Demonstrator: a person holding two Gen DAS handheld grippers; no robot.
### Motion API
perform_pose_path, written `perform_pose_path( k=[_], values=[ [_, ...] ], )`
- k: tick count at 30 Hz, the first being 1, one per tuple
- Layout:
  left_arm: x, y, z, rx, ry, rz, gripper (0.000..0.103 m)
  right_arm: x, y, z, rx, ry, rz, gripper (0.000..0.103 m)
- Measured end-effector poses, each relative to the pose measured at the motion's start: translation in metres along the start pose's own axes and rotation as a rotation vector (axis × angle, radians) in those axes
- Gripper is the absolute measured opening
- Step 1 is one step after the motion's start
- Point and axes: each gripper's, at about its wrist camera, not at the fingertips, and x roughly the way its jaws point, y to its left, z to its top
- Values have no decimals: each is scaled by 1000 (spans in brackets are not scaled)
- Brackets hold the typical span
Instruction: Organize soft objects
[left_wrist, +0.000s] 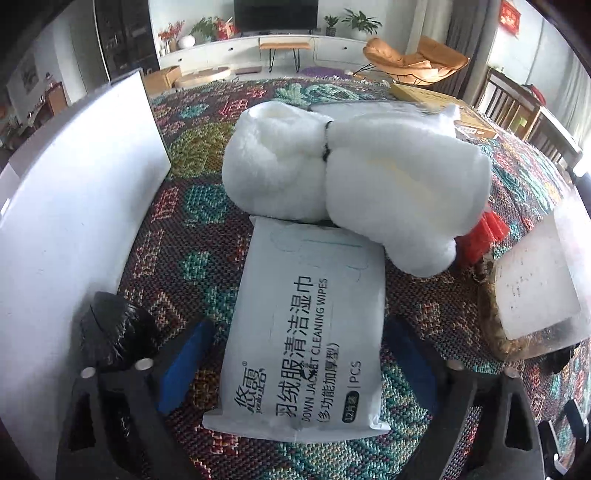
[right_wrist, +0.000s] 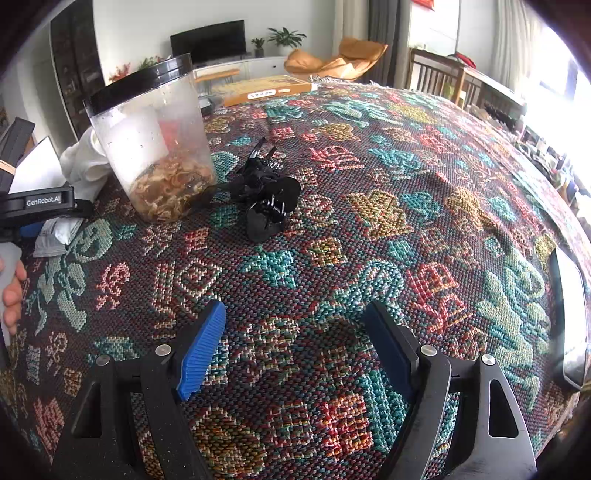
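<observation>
Wipes pack lengthwise between left gripper pads, untouched; right gripper apart, empty.

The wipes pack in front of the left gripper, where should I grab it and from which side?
Grip the wipes pack across its narrow width at the near end, coming down from above. The left gripper already straddles it, one pad beside each long edge, not visibly pressing. The far end is tucked under the white plush toy, so avoid gripping there.
</observation>
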Motion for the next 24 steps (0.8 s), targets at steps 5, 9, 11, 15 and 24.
perform_pose_path(
  k=[5, 9, 11, 15, 24],
  values=[
    [-35, -9, -39, 12, -5, -105, 63, 0, 0, 0, 1, 0, -1, 81],
    [-57, -23, -88, 93, -51, -72, 68, 0, 0, 0, 0, 0, -1, 81],
    [-57, -27, -98, 118, -94, -36, 88, 0, 0, 0, 1, 0, 0, 81],
    [-50, -15, -96, 51, -92, -34, 103, 0, 0, 0, 1, 0, 0, 81],
    [-50, -15, -94, 62, -91, -24, 103, 0, -1, 0, 0, 0, 0, 81]
  ],
)
